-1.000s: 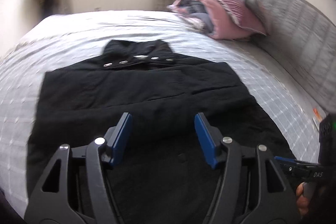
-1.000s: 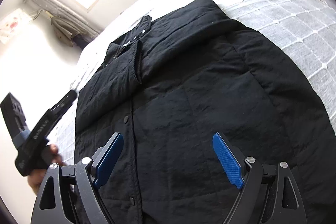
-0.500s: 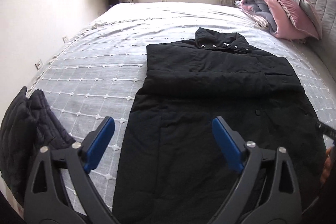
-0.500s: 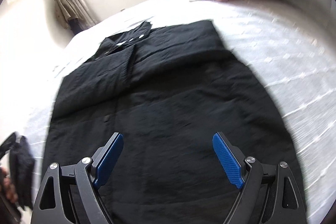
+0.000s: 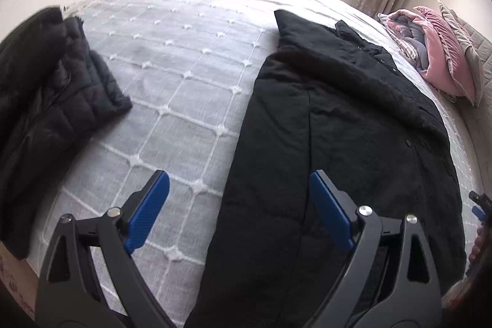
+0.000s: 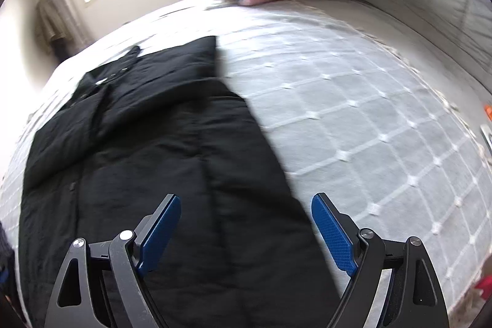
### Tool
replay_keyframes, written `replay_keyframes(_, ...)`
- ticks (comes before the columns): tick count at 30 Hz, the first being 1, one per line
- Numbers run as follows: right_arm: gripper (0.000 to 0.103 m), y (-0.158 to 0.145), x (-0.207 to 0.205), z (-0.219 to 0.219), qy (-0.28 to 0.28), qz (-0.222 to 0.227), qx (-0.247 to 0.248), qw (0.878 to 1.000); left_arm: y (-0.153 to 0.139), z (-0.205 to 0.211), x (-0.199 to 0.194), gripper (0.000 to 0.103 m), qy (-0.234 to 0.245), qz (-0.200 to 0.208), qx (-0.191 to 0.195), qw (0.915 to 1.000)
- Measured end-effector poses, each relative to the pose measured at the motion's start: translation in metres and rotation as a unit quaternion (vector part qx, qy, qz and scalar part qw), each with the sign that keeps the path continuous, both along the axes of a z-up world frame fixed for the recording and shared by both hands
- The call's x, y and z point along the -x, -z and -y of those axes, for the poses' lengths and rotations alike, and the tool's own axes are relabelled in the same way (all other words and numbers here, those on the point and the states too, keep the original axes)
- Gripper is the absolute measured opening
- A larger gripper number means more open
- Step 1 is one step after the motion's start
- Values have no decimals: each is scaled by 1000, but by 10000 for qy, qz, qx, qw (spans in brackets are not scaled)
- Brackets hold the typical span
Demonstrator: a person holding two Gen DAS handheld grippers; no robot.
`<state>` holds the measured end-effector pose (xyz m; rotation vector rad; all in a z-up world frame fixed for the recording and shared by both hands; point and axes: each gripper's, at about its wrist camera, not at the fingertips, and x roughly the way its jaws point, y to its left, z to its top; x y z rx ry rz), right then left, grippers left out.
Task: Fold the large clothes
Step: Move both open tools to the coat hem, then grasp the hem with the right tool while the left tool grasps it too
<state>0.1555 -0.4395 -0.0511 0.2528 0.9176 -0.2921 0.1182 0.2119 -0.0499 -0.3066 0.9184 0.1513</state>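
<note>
- The black coat (image 5: 338,143) lies flat on the bed (image 5: 184,57).
- Left gripper (image 5: 240,205), closing slightly, hangs empty above its left edge.
- Right gripper (image 6: 246,229) is spread wide, empty, over its right edge.

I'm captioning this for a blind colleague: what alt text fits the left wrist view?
A long black coat lies flat on a bed with a white grid-stitched cover, sleeves folded across its chest. The left gripper, its jaws closing with nothing between them, hangs over the coat's left edge. A dark puffer jacket lies at far left, pink bedding at far right.
</note>
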Motion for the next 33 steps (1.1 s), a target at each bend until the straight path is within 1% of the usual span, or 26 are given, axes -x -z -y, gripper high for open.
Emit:
replay_keyframes(1, 88, 1, 5, 5, 41, -37, -26, 10000, 1, -1, 5, 92, 4, -42, 77, 10000)
replay_keyframes(3, 88, 2, 18, 13, -2, -132, -129, 9998, -1, 1, 19, 92, 127, 57, 124, 9998)
replay_keyframes(6, 88, 0, 48, 21, -131, -21, -337, 9993, -5, 4, 40, 92, 269, 182, 9, 9995)
replay_keyframes(7, 88, 2, 60, 25, -165, 8, -422, 9990, -4, 3, 47, 92, 305, 201, 56, 9993)
replay_keyframes(9, 88, 9, 82, 30, -164, -38, -583, 9982, 2, 0, 56, 92, 392, 121, 272, 9988)
replay_keyframes(11, 87, 18, 106, 35, -146, -106, -741, 9971, 11, -6, 65, 89, 426, 2, 561, 9975)
replay_keyframes(12, 86, 23, 117, 39, -133, -108, -839, 9963, 15, -8, 70, 80, 408, -57, 677, 9969)
replay_keyframes(13, 80, 27, 128, 44, -109, -87, -959, 9953, 19, -11, 74, 73, 381, -85, 808, 9960)
replay_keyframes(14, 73, 30, 136, 48, -72, -80, -1082, 9941, 22, -12, 78, 73, 382, -84, 938, 9948)
replay_keyframes(16, 68, 35, 146, 61, 94, -48, -1444, 9895, 29, -11, 84, 73, 422, -137, 1069, 9933)
replay_keyframes(19, 67, 44, 152, 75, 308, -158, -1755, 9839, 35, -7, 89, 73, 399, -222, 1121, 9927)
replay_keyframes(21, 67, 51, 150, 76, 256, -323, -1904, 9808, 37, -4, 91, 73, 402, -254, 1114, 9926)
replay_keyframes(23, 67, 53, 148, 72, 189, -440, -1831, 9819, 39, 1, 92, 73, 455, -310, 1044, 9930)
replay_keyframes(26, 68, 53, 149, 70, 163, -482, -1801, 9823, 41, 3, 94, 73, 424, -385, 992, 9934)
replay_keyframes(27, 68, 53, 150, 71, 157, -461, -1846, 9816, 43, 1, 96, 70, 356, -390, 1028, 9933)
replay_keyframes(28, 68, 53, 151, 71, 123, -422, -1943, 9800, 44, 0, 99, 62, 294, -387, 1083, 9929)
replay_keyframes(30, 67, 55, 154, 71, 8, -380, -2128, 9764, 48, -1, 101, 55, 245, -459, 1122, 9923)
replay_keyframes(33, 61, 55, 157, 73, 4, -420, -2085, 9771, 48, 0, 102, 55, 253, -443, 1103, 9926)
